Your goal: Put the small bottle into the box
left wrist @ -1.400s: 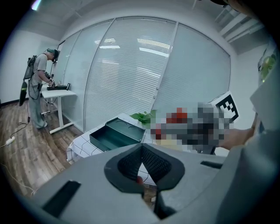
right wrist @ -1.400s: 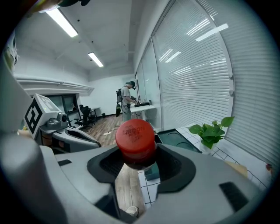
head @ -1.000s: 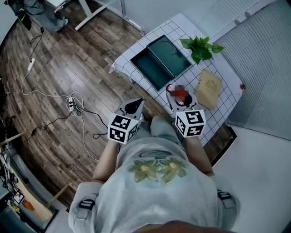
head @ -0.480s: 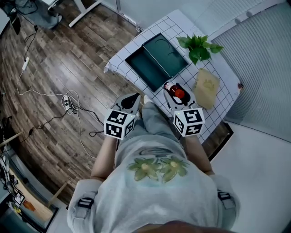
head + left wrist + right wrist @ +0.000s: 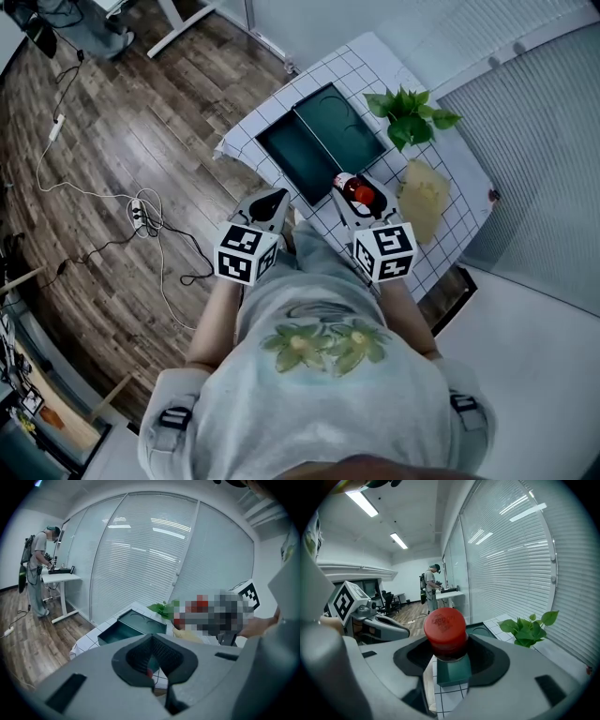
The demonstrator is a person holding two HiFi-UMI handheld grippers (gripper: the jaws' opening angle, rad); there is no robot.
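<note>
Pinched small bottle (image 5: 446, 626) below red cap in right gripper (image 5: 354, 187) jaws, above table (image 5: 375, 66), just near-right of open box (image 5: 281, 155). Left gripper (image 5: 267, 204) jaws pressed together, empty. Risked clipping box wall on low approach; risked slip from loose pinch.

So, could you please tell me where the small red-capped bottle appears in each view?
Head view: small red-capped bottle right of centre, in right hand-held gripper.
Left gripper view: too blurred to tell.
Right gripper view: centre, between the jaws.
Shared landmark: green leafy plant.
</note>
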